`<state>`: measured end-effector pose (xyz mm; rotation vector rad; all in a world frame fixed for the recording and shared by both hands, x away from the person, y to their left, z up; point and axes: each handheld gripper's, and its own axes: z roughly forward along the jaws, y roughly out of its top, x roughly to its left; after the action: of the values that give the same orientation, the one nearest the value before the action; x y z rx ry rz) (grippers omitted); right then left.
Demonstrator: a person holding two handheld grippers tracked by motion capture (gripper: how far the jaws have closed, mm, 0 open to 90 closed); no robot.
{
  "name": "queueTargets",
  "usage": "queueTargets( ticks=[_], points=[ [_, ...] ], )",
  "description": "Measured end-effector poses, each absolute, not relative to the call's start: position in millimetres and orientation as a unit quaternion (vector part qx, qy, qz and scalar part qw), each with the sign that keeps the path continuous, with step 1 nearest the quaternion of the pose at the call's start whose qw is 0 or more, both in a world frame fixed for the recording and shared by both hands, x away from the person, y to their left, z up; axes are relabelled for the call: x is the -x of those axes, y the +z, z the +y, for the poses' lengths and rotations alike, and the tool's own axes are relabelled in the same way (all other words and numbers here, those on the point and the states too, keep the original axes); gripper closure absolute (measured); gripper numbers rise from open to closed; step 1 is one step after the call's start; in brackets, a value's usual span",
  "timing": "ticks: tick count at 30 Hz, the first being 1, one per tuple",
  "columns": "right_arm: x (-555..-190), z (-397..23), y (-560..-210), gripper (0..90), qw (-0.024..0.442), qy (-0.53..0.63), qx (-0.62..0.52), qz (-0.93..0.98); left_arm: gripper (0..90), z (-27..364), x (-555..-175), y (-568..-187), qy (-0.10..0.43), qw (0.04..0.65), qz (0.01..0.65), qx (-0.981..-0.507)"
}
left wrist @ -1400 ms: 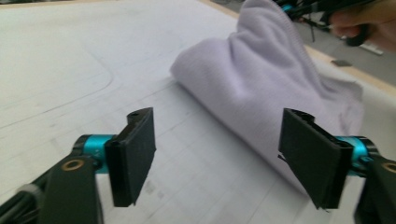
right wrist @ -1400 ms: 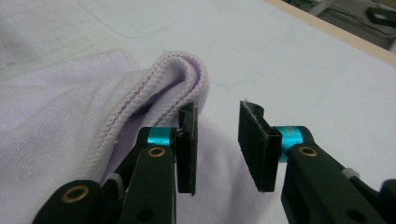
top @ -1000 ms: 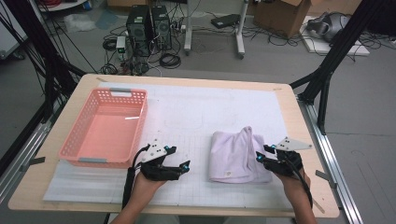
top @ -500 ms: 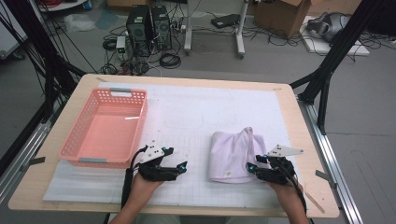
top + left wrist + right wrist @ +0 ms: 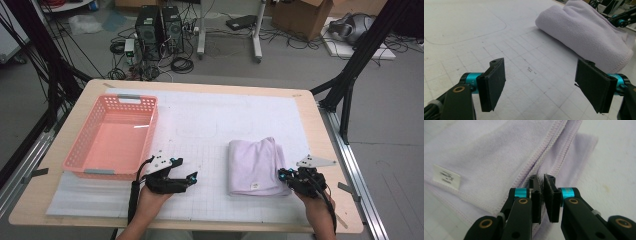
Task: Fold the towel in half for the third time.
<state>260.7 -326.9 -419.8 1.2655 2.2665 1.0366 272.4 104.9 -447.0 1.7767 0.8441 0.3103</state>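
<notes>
Pinching: your right gripper (image 5: 541, 195) has just closed its jaws on the near right corner of the folded lilac microfibre towel (image 5: 255, 165) | left gripper (image 5: 544, 90) gapes empty, towel lying to its right, long axis running away from you.

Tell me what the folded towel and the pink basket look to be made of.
Towel: soft, matte lilac cloth, likely microfibre or terry, judging by its fuzzy nap, stitched hems and sewn-in label. Basket: apparently moulded plastic, salmon pink with a slight sheen; its walls are a rigid lattice of small openings.
</notes>
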Motion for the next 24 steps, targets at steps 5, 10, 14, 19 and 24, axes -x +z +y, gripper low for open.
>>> queueTargets(
  ticks=[5, 10, 14, 19, 24],
  points=[
    [-259, -330, -417, 70.5, 0.175, 0.376, -0.455, 0.788, 24.8, 104, -272, -447, 0.13, 0.544, 0.356, -0.749],
    [-255, -324, -405, 62.5, 0.184, 0.399, -0.444, 0.781, 24.8, 106, -273, -447, 0.131, 0.544, 0.357, -0.748],
    [-261, -312, -418, 60.5, 0.167, 0.376, -0.449, 0.794, 24.8, 105, -273, -448, 0.131, 0.543, 0.358, -0.748],
    [-264, -319, -425, 86.5, 0.139, 0.369, -0.475, 0.787, 24.8, 105, -273, -448, 0.132, 0.542, 0.355, -0.75],
    [-253, -327, -410, 86.6, 0.175, 0.346, -0.482, 0.786, 24.8, 106, -273, -448, 0.132, 0.542, 0.357, -0.749]
  ],
)
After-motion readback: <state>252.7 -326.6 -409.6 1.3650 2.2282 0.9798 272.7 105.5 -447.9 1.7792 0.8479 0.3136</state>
